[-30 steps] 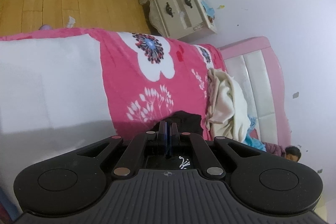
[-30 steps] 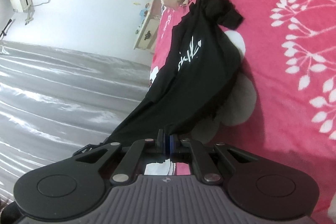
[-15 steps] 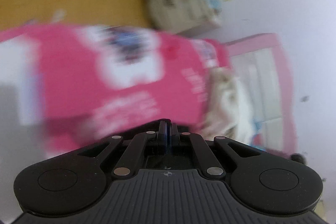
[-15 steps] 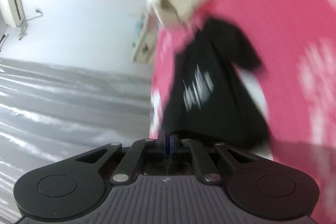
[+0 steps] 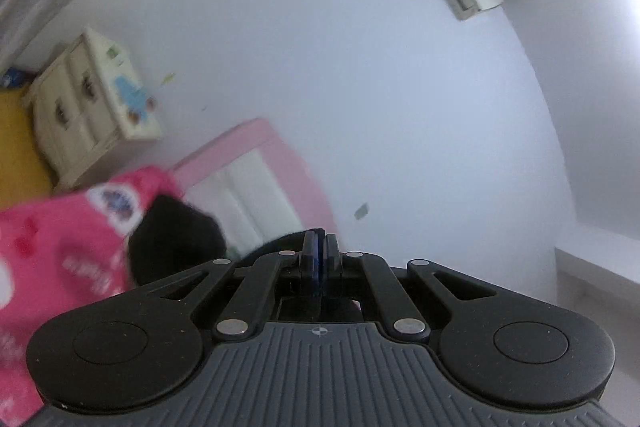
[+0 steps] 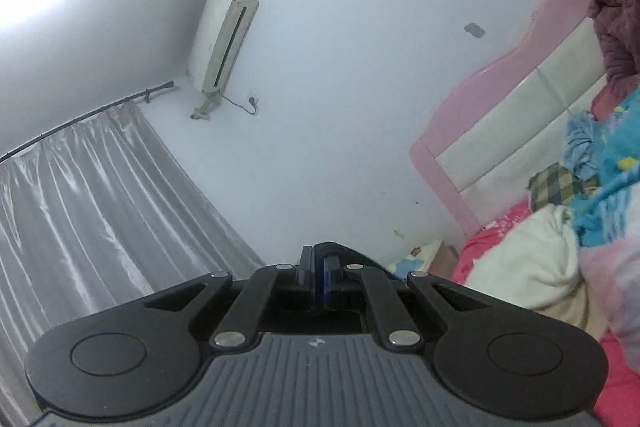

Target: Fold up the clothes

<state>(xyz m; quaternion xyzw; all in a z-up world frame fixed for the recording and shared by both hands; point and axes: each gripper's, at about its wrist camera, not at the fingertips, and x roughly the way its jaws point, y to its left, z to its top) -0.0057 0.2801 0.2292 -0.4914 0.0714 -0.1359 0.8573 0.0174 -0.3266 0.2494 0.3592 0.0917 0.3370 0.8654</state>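
Observation:
My left gripper (image 5: 319,247) points level at the white wall, shut on a fold of the black T-shirt (image 5: 176,239). The shirt bulges dark to the left of the fingers, above the pink flowered bedspread (image 5: 52,251). In the right wrist view my right gripper (image 6: 318,263) is also shut, and a small hump of the black T-shirt (image 6: 342,251) shows at its fingertips. The rest of the shirt hangs below both cameras, out of sight.
A cream nightstand (image 5: 88,115) stands left of the pink headboard (image 5: 260,155). A cream garment (image 6: 528,267), blue clothes (image 6: 608,179) and a checked cloth (image 6: 556,187) lie by the headboard (image 6: 500,131), where a person (image 6: 616,27) sits. Grey curtain (image 6: 100,207) hangs at left.
Both grippers have risen fast with the black T-shirt. The views have swung from the bed surface up to the wall and air conditioner. Both stayed shut.

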